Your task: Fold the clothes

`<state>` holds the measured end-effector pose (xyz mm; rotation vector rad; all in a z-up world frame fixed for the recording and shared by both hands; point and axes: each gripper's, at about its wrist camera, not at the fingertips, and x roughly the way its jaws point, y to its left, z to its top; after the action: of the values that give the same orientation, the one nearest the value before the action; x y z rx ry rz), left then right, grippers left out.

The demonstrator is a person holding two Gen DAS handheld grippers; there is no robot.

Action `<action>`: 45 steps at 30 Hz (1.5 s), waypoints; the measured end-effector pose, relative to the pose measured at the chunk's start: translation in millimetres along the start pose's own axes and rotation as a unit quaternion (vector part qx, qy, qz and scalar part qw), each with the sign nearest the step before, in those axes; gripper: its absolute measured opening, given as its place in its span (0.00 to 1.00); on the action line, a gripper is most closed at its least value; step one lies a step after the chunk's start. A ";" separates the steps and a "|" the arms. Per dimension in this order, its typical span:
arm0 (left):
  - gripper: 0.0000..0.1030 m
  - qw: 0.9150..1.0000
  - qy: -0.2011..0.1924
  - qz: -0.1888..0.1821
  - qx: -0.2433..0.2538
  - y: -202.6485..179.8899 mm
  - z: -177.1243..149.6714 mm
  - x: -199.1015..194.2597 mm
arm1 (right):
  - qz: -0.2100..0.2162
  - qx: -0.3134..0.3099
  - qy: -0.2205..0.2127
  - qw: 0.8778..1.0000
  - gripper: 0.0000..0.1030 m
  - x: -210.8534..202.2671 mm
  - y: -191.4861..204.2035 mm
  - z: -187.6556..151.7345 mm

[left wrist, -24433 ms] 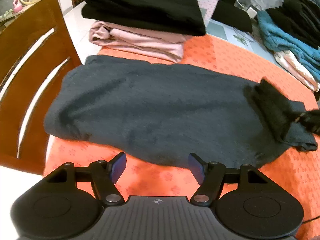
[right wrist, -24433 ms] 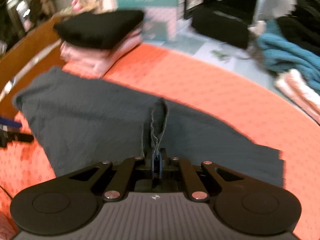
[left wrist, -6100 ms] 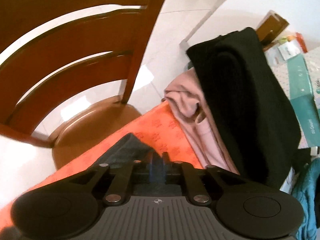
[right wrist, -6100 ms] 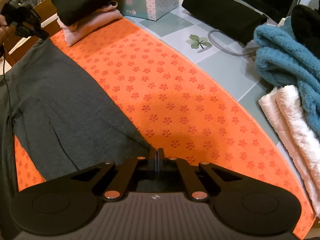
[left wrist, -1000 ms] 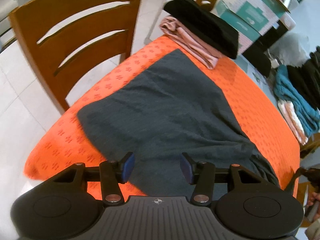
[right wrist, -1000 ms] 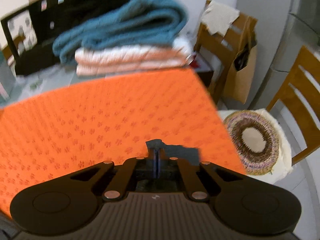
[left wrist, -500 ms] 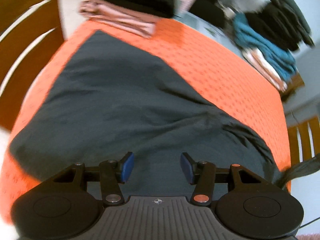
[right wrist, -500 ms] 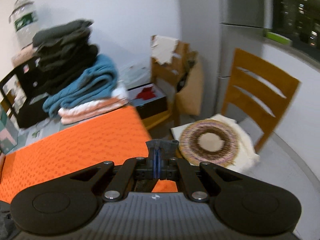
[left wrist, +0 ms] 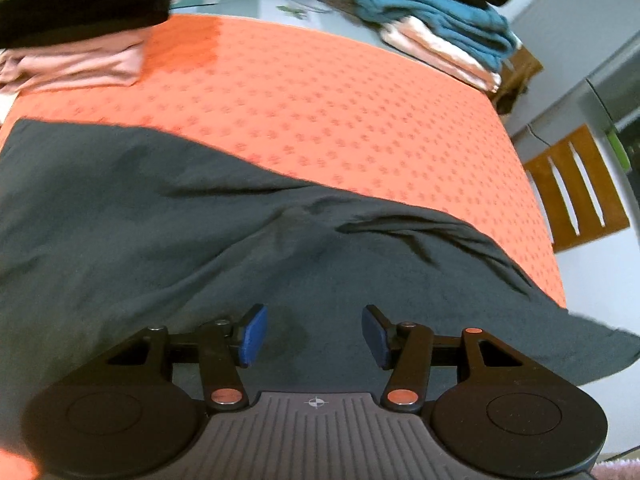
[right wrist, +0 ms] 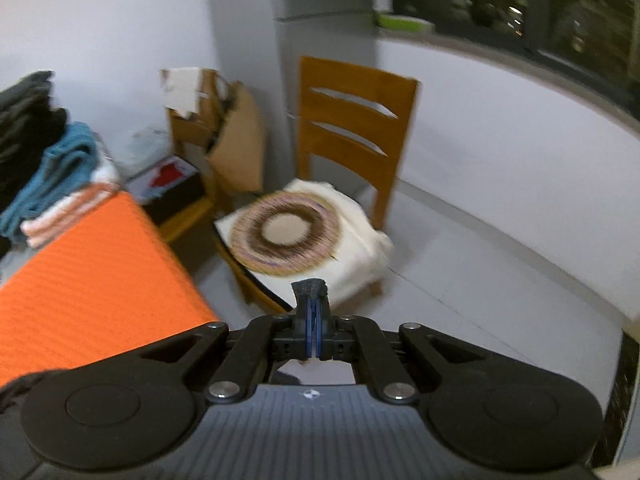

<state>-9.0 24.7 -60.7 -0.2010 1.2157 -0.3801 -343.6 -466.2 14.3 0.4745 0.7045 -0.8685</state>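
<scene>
- One dark grey garment (left wrist: pixel 168 232) lies spread and creased over the near half of the orange mat (left wrist: pixel 320 92); its right end hangs past the mat's edge.
- Two hand-held grippers are at work. The left hand-held gripper (left wrist: pixel 314 336) hovers over the garment with its blue pads (left wrist: pixel 252 334) apart and nothing between them.
- The right hand-held gripper (right wrist: pixel 313 334) has its jaws together, clamped on a small tuft of the same dark grey cloth (right wrist: pixel 309 287) that sticks out above the tips; it points off the counter towards the floor.
- Two piles of folded clothes sit on the counter: at the far left a black piece (left wrist: pixel 84 8) on top of a pink one (left wrist: pixel 76 68); at the far right a taller pile with a pale pink-white piece (left wrist: pixel 440 54) at the bottom, a teal towel (left wrist: pixel 424 16) above it and dark clothes on top.
- The mat carries a repeated small flower print; bare counter (left wrist: pixel 248 4) beyond it is pale blue-grey. No writing can be read.
- Two wooden chairs show in the right view: one slat-backed chair (right wrist: pixel 352 120) with a round ringed cushion (right wrist: pixel 284 236) on a cream cover, and another (right wrist: pixel 192 128) behind it, loaded with a brown paper bag (right wrist: pixel 236 148).
- The room has white walls, pale floor tiles (right wrist: pixel 460 280) and a dark window (right wrist: pixel 520 0) with lights beyond the glass.
</scene>
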 end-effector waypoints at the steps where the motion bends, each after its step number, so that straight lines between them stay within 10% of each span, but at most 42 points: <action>1: 0.54 1.000 -0.001 0.000 0.004 -2.5 2.0 -0.3 | -0.006 0.006 0.003 1.000 0.02 2.2 -6.2 -5.3; 14: 0.58 0.998 -0.025 0.045 0.032 -17.3 25.7 -3.5 | -0.042 -0.067 0.093 0.993 0.09 80.7 -4.2 -43.5; 18: 0.59 0.997 -0.025 0.064 0.045 -21.7 32.6 3.2 | 0.016 -0.153 0.093 0.984 0.13 92.2 26.6 -28.8; 26: 0.59 0.995 -0.014 0.084 0.058 -35.8 46.1 30.4 | 0.203 -0.379 0.134 0.893 0.25 129.5 116.3 -16.0; 35: 0.59 0.992 0.010 0.108 0.072 -51.5 56.3 61.9 | 0.260 -0.528 0.194 0.785 0.35 176.4 177.0 -26.8; 41: 0.56 0.990 0.022 0.127 0.063 -51.6 56.0 79.9 | 0.294 -0.535 0.229 0.758 0.44 193.6 182.0 -21.5; 45: 0.27 0.986 0.006 0.150 0.068 -51.0 53.8 82.4 | 0.307 -0.528 0.243 0.754 0.42 196.0 176.7 -17.7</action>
<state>56.8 -57.0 -96.4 0.1026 1.2052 -0.1994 -117.7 -457.0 -123.0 -0.1393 1.2876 0.3742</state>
